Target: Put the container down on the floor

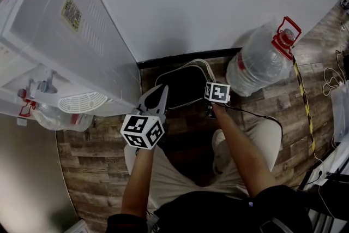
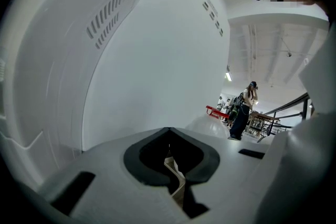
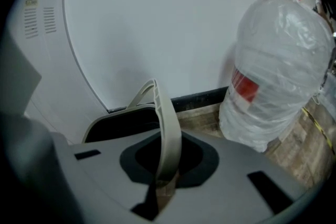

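Two closed grippers, the left gripper [image 2: 176,178] empty and the right gripper [image 3: 160,185] pinching the handle [image 3: 165,123]: lower the container [image 3: 118,124] level until it rests on the floor [image 1: 90,156].

The wood-plank floor [image 1: 98,155] carries a big clear water bottle [image 1: 259,65] near the white wall [image 1: 207,3], a white dispenser [image 1: 65,35] and a yellow-black strip [image 1: 305,106].
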